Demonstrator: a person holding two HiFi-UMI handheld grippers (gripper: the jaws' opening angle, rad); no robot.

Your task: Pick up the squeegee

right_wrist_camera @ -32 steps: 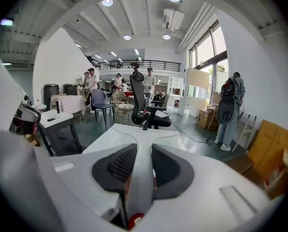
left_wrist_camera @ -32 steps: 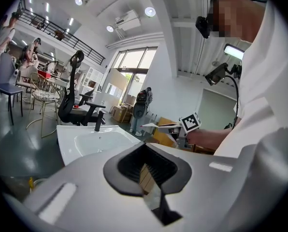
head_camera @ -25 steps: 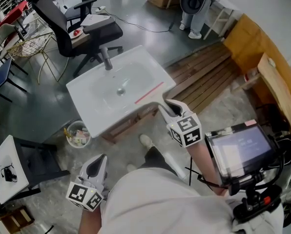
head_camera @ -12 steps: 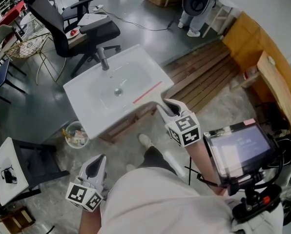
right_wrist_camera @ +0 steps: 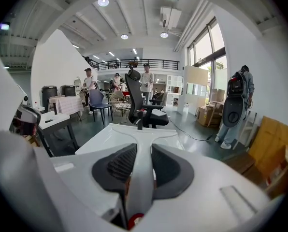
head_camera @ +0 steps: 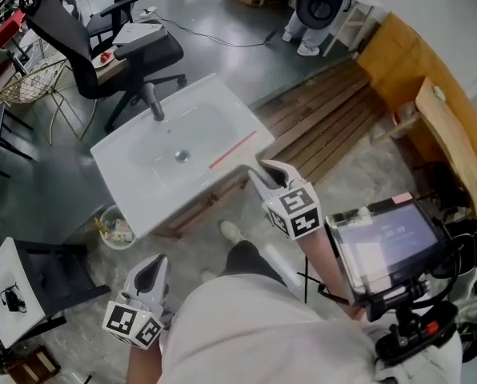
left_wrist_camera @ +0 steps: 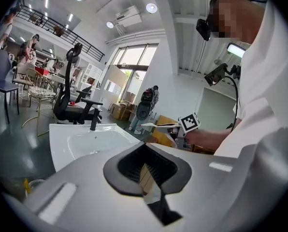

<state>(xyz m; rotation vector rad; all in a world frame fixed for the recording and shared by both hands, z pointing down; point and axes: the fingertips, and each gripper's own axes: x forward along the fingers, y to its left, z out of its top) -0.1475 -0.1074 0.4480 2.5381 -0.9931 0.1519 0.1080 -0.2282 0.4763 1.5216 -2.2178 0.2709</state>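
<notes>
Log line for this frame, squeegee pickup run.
phase: grasp | right gripper: shut on handle of white T-shaped squeegee | squeegee: lying on white ceramic sink's rim, not lifted | left gripper: shut, empty

white sink [head_camera: 122, 186], red-bladed squeegee [head_camera: 233, 150] (white handle)

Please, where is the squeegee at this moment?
In the head view, the squeegee lies along the edge of the white sink opposite the faucet, on the person's side. The right gripper, just behind it, is clamped on its handle.
</notes>
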